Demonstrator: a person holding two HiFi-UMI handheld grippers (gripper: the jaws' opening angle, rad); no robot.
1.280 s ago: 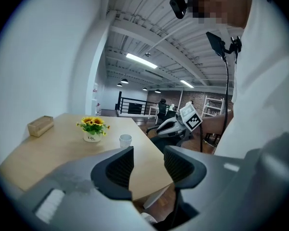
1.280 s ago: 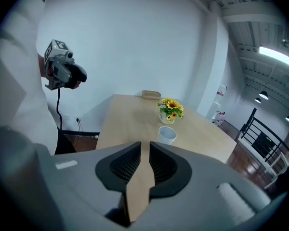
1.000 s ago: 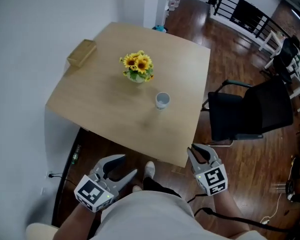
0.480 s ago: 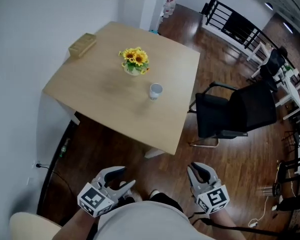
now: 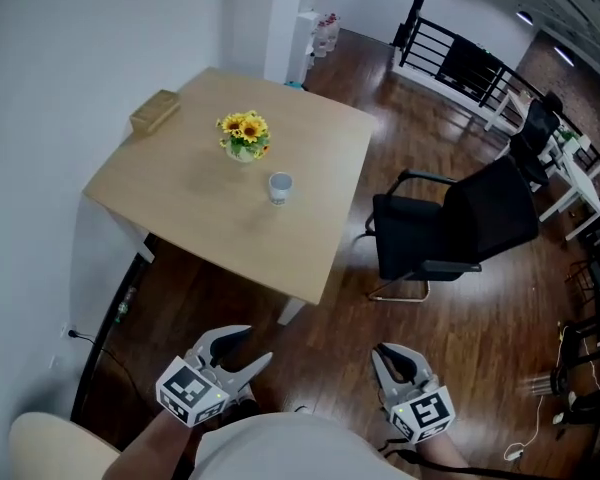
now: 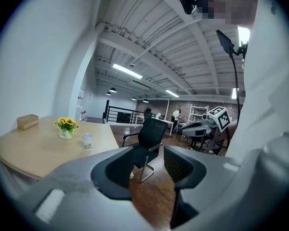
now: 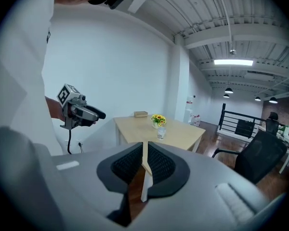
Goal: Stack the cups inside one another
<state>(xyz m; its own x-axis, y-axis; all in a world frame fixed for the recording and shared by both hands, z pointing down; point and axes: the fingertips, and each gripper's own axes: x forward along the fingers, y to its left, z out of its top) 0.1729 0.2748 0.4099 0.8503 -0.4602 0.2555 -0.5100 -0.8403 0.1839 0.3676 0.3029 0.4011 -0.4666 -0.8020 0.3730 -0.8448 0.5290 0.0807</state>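
Left gripper, held low and close to the person's body, has its 2 jaws spread wide with nothing between them. Right gripper, on the other side of the body, has just been closing its jaws. They stand almost together, with only a thin slit between the pads, and hold nothing. Both hang over wooden floor, well apart from the table. Only 1 white cup shows, upright near the middle of the tabletop. Whether other cups sit nested inside it is too small to tell. No stacking is in hand at this moment, and the task looks either finished or not begun. Any next move would call for walking up to the table's near edge and opening the right jaws before reaching. Just beyond the cup stands a pot of sunflowers, near enough to bump on a reach. A black office chair stands right of the table, off the direct path. A small box lies at the far left corner, and a dark railing runs far behind
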